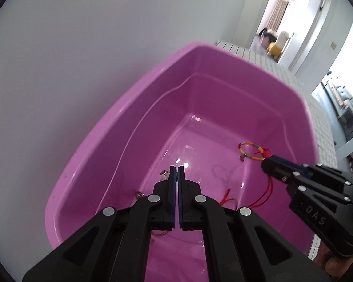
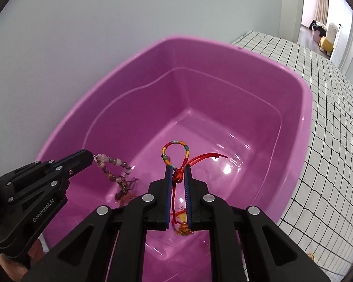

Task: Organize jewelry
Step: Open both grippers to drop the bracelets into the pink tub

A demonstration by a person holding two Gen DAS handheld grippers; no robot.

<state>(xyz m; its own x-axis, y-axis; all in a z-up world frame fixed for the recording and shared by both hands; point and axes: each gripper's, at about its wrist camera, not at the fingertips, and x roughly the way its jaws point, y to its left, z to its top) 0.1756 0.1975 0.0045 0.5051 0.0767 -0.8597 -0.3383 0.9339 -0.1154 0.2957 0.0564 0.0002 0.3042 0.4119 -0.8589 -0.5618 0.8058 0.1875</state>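
Both grippers poised over glossy pink plastic tub (image 2: 294,108) for release: right gripper (image 2: 178,176) pinching multicoloured woven cord bracelet (image 2: 175,151); left gripper (image 2: 88,157), at nine o'clock, clamping pale beaded bracelet (image 2: 113,168).

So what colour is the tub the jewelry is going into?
Pink-purple all over; the tub shows best in the right wrist view.

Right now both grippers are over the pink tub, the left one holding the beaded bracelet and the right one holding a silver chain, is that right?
Not quite. The right gripper holds no silver chain: it is shut on the red knot of a multicoloured corded bracelet, as the right wrist view shows. The rest stands: both are over the pink tub, and the left gripper holds the beaded bracelet.
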